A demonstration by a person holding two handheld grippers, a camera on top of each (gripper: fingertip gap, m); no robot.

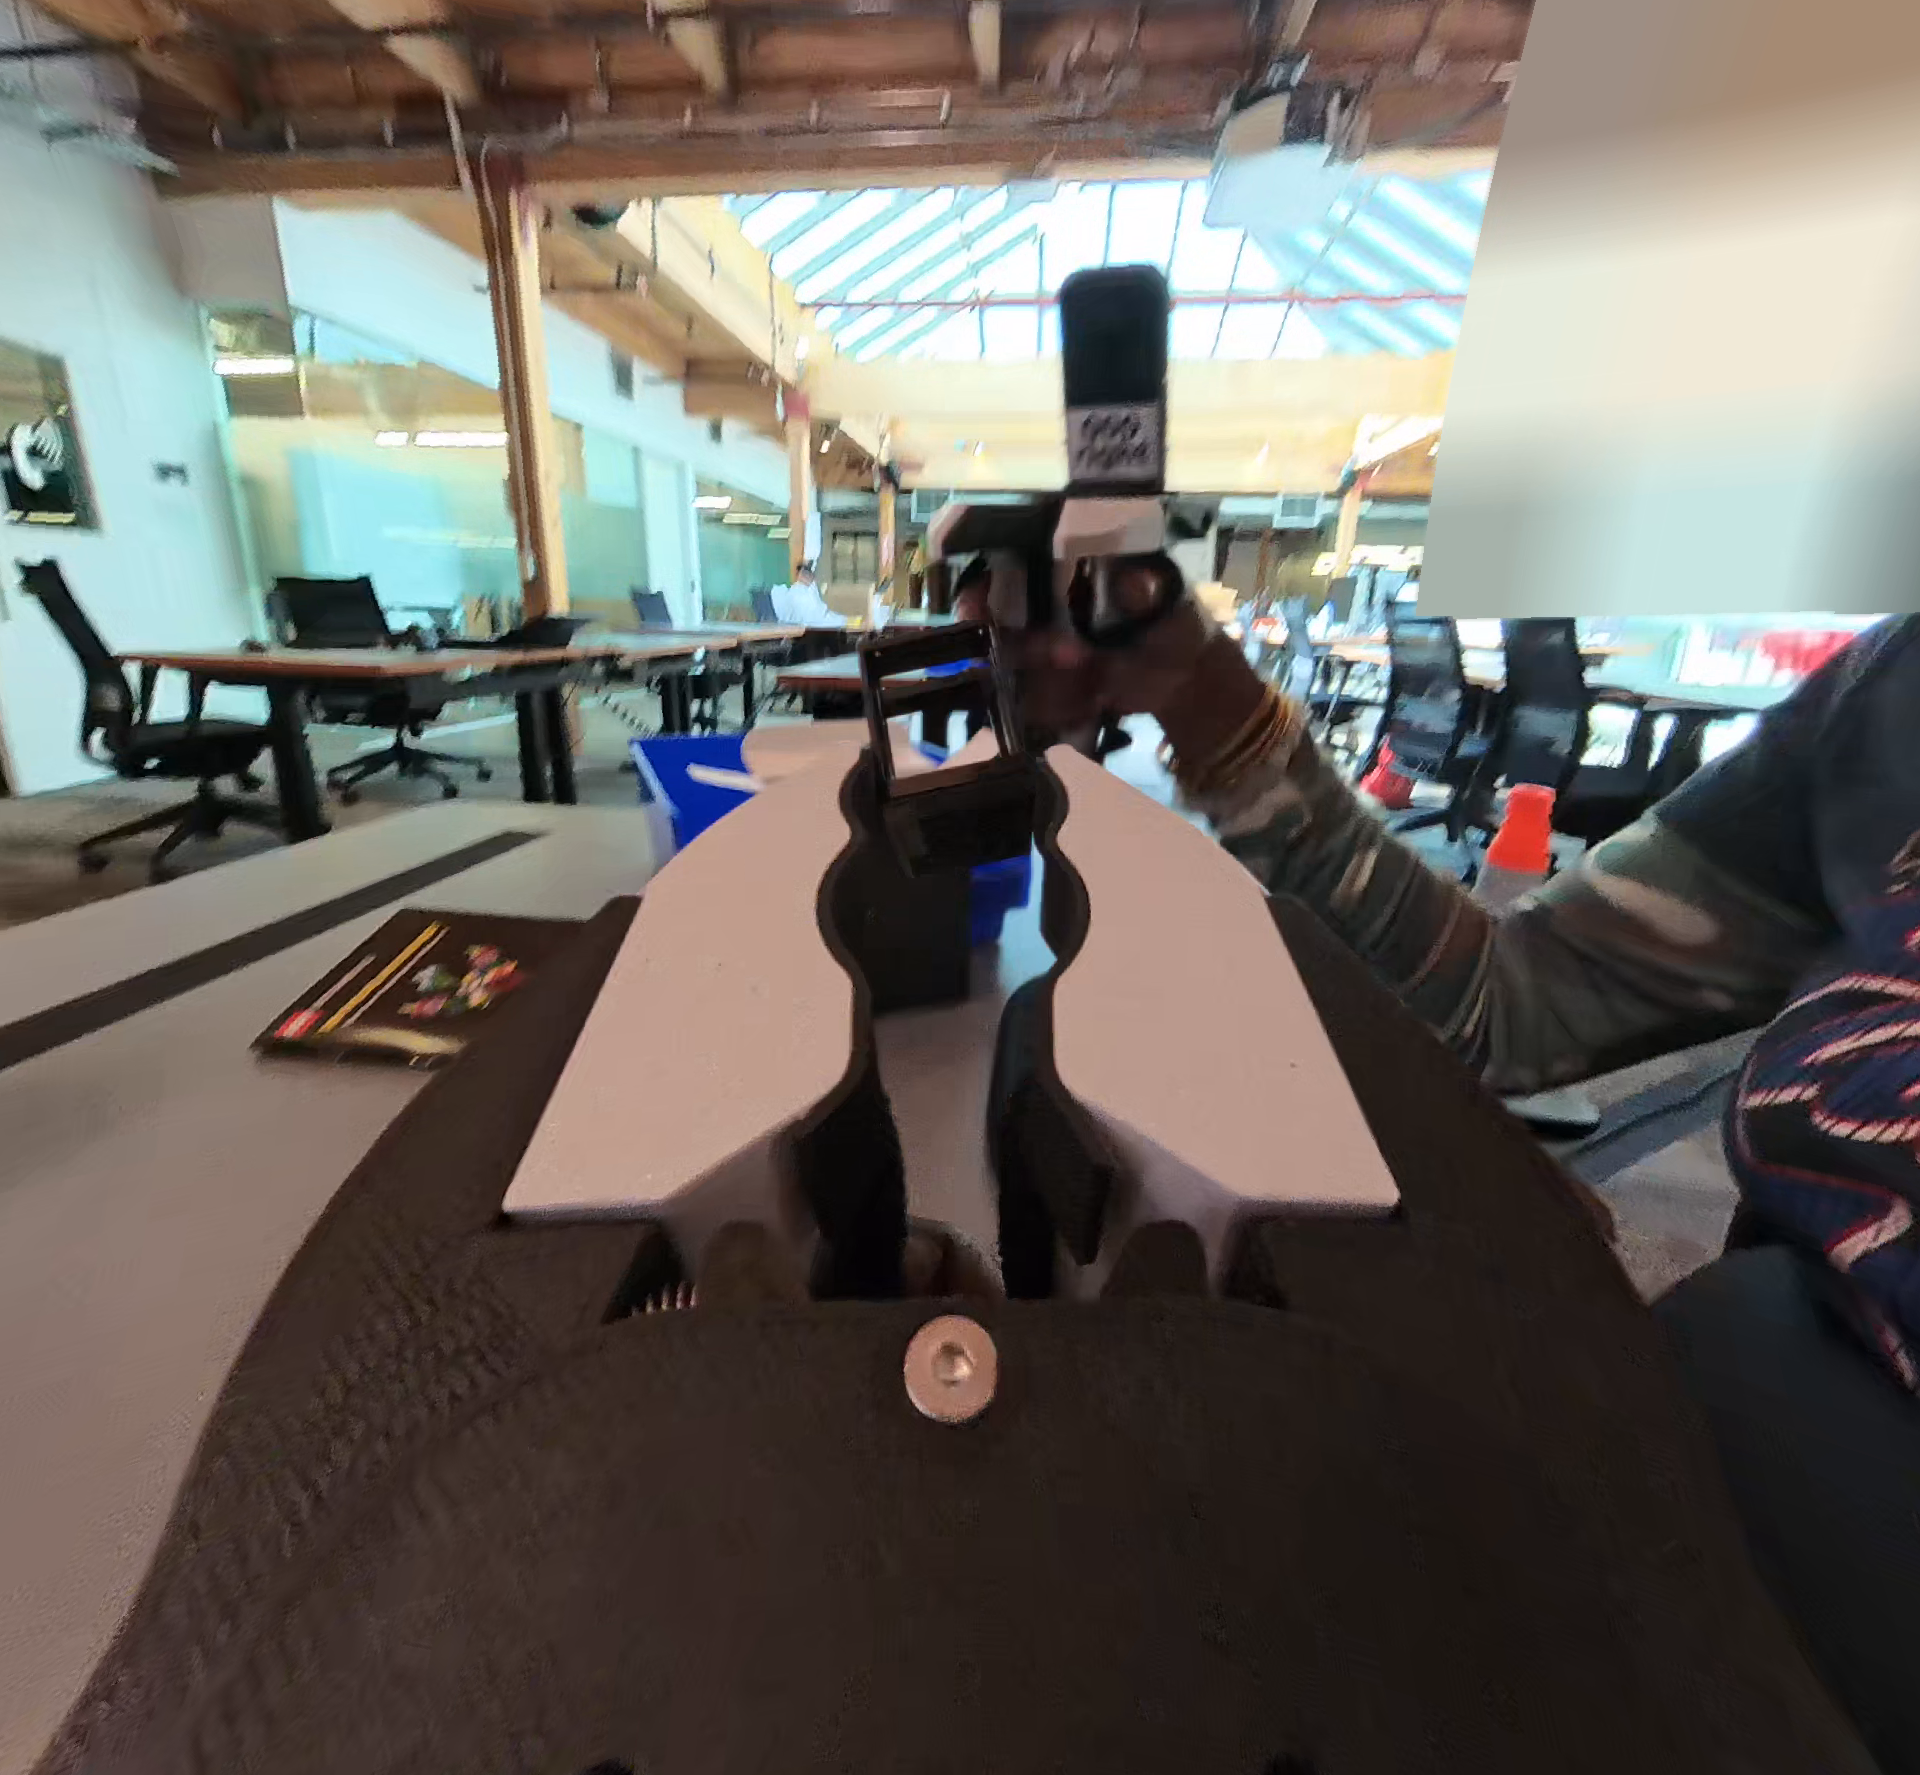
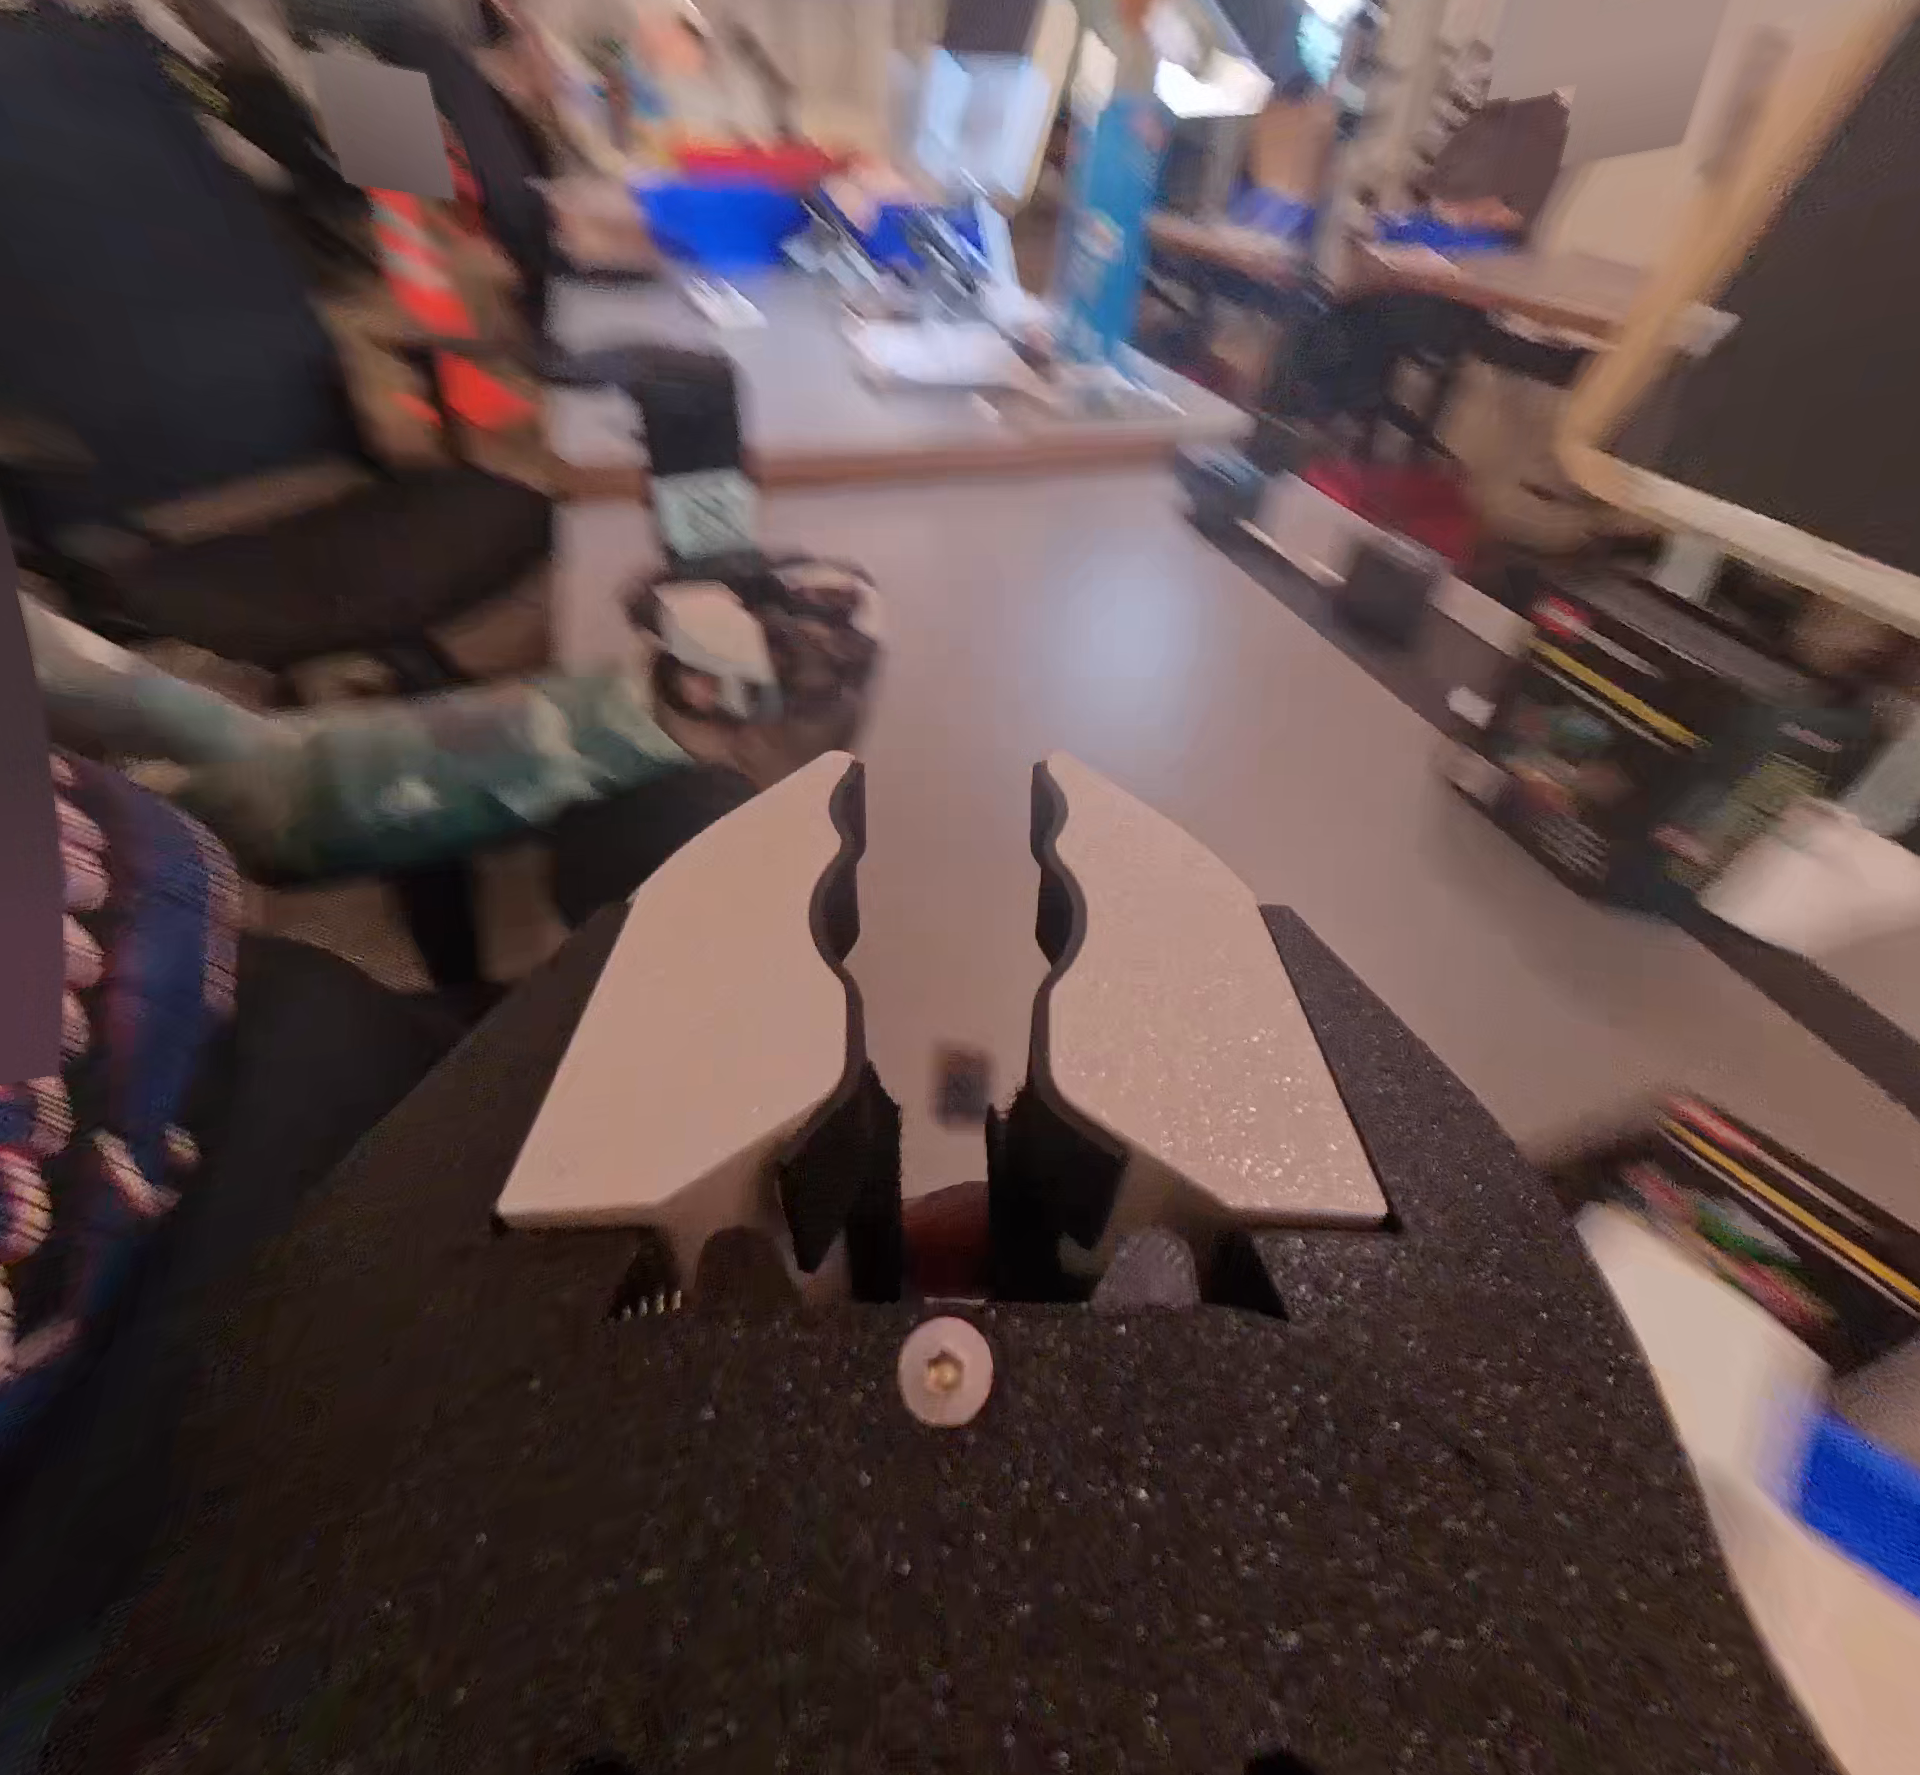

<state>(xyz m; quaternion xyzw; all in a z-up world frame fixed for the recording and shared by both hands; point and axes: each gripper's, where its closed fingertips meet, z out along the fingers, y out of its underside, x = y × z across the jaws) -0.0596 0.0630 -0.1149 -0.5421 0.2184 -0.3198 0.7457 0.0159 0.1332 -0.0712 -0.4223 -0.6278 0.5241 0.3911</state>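
Note:
My left gripper (image 1: 951, 790) is shut on a small black frame-like piece (image 1: 966, 826), which sticks up past the fingertips above the grey table (image 1: 156, 1154). A dark block (image 1: 914, 946) shows lower between the fingers; I cannot tell whether it is part of that piece. My right gripper (image 2: 945, 780) is open and empty over the grey table (image 2: 1143, 686). It also shows farther off in the left wrist view (image 1: 1039, 582), held up in a person's hand. The right wrist view is heavily blurred. The left gripper shows in it only as a blur (image 2: 717, 634).
A dark printed booklet (image 1: 400, 987) lies on the table to the left. A blue bin (image 1: 696, 780) stands behind the left fingers. An orange cone (image 1: 1522, 832) stands at the right. Dark printed boxes (image 2: 1621, 759) and a white bin (image 2: 1766, 1476) line the right side. Some 12 cm of space lies between my two pairs of fingers.

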